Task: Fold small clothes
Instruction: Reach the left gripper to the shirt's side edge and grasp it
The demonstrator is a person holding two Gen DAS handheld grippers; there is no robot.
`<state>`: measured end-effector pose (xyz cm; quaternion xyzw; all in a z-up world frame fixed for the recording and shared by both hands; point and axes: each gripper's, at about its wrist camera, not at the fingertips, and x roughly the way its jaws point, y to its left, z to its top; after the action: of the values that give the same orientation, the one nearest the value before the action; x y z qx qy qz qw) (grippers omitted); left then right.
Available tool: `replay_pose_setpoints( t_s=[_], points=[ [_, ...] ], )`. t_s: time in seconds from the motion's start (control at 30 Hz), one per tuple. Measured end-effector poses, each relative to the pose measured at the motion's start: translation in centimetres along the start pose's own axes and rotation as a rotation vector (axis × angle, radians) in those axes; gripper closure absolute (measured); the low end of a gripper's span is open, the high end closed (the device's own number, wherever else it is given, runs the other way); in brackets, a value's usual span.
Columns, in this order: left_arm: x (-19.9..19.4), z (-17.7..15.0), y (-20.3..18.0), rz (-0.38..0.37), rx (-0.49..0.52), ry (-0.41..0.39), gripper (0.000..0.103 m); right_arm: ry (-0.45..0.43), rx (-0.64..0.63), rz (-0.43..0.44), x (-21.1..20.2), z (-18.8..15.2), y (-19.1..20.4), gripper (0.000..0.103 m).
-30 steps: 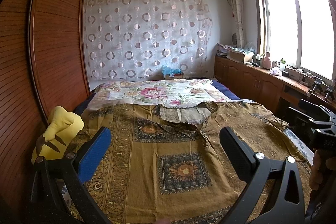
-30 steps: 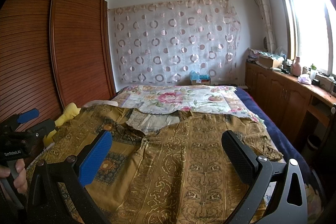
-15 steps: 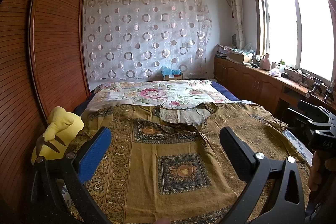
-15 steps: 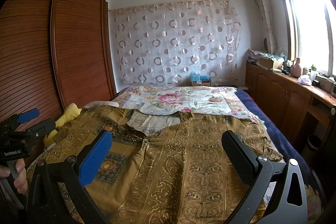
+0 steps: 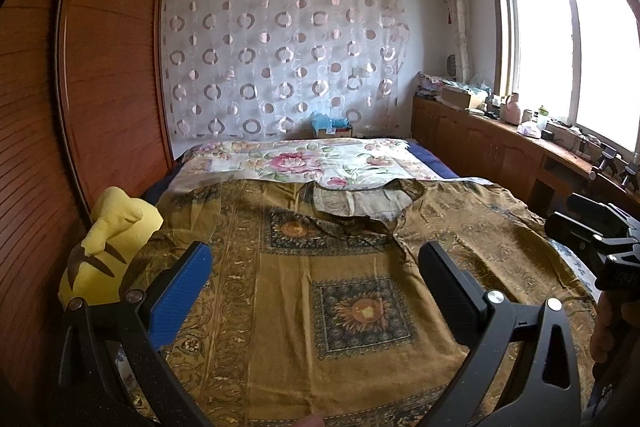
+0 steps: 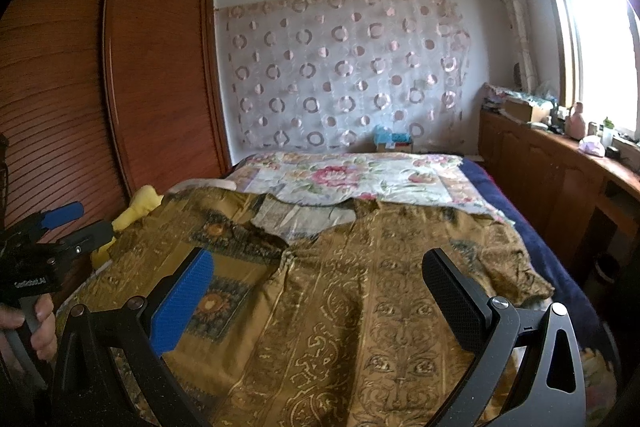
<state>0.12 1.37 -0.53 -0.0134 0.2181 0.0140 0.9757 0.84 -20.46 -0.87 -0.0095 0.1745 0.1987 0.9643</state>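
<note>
Shirt (image 5: 332,291): it is gold-brown, soft and a bit wrinkly, and it lies spread flat on the bed, filling the lower half of both views. You can see square blocks with a sunflower shape on one side and curly leaf lines on the other side (image 6: 384,307). Its neck hole is near the middle of the frame, and the inside there looks pale.

Your left gripper (image 5: 316,291) is wide open and has hold of nothing. One finger has a bumpy blue pad (image 5: 180,299) and the other a bumpy black pad (image 5: 452,295). It hangs over the shirt.

Your right gripper (image 6: 320,299) is wide open too, with nothing in it. It has the same blue and black pads.

At the left edge of the right view, your hand (image 6: 40,327) grips the other tool, and small white letters on it are too blurry to read.

A flowery sheet (image 5: 312,163) covers the far bed. A soft yellow toy (image 5: 108,247) sits at the left, beside the ridged wooden wardrobe (image 5: 80,99).
</note>
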Motion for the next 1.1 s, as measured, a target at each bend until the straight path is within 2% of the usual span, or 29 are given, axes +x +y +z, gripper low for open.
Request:
replay_pose_setpoints(
  t_s=[0.43,0.63,0.73,0.93,1.1],
  points=[
    [1.2,-1.3,4.1,0.038,-0.031,0.03,0.0,0.07,-0.026,0.055,1.5,0.2,0.6,0.0],
    [2.5,-2.5,6.9,0.053,-0.03,0.077,0.0,0.105,-0.048,0.104,1.7,0.3,1.1,0.0],
    [3.3,-3.4,8.7,0.092,-0.024,0.109,0.0,0.12,-0.063,0.125,2.0,0.3,1.5,0.0],
    [4.2,-4.2,12.0,0.124,-0.034,0.155,0.0,0.157,-0.095,0.158,2.9,0.3,2.0,0.0],
    [5.9,-4.4,14.6,0.144,-0.031,0.214,0.015,0.188,-0.101,0.175,3.3,0.1,2.3,0.0]
  ],
)
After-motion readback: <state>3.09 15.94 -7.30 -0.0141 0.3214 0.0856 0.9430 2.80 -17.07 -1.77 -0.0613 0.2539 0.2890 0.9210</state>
